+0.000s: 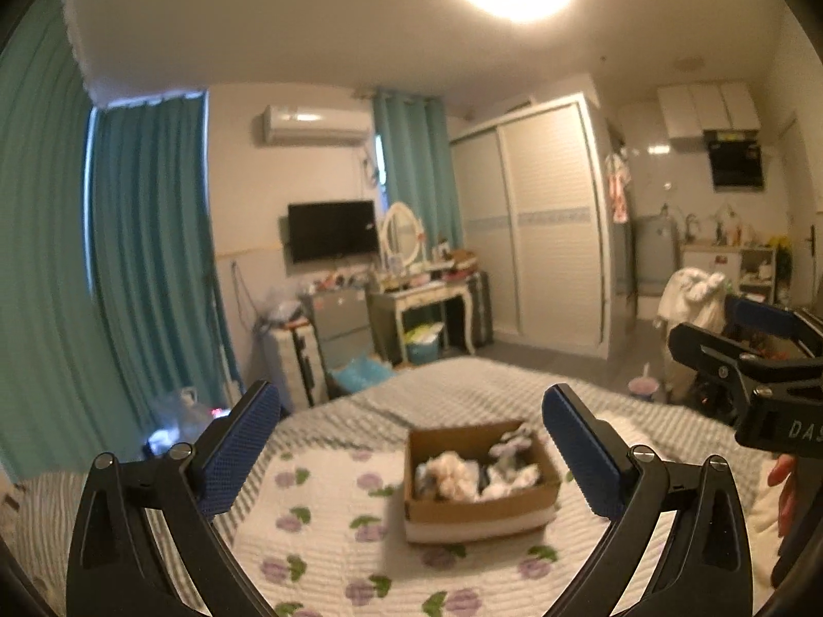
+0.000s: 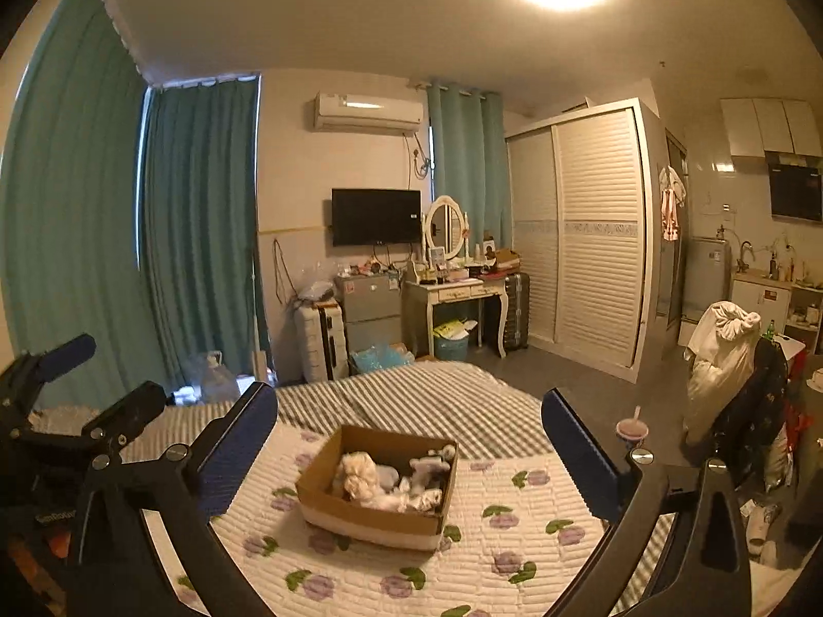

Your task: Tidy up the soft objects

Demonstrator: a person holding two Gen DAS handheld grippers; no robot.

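Observation:
An open cardboard box (image 2: 329,493) sits on the flowered quilt (image 2: 514,529) of the bed. Inside lie soft toys: a cream fluffy plush (image 2: 360,475) and a white and grey plush (image 2: 429,468). My right gripper (image 2: 410,396) hangs open above the bed, short of the box, with nothing between its blue pads. In the left wrist view the box (image 1: 545,493) and its toys (image 1: 452,468) look blurred. My left gripper (image 1: 411,393) is open and empty too. Each gripper shows at the edge of the other's view: the right gripper (image 1: 730,329) and the left gripper (image 2: 110,375).
Beyond the quilt lies a grey striped sheet (image 2: 411,401). A cup with a straw (image 2: 631,429) stands off the bed's right side, near a chair draped with clothes (image 2: 720,355). A white suitcase (image 2: 319,339), a dressing table (image 2: 452,293) and a wardrobe (image 2: 581,236) line the far wall.

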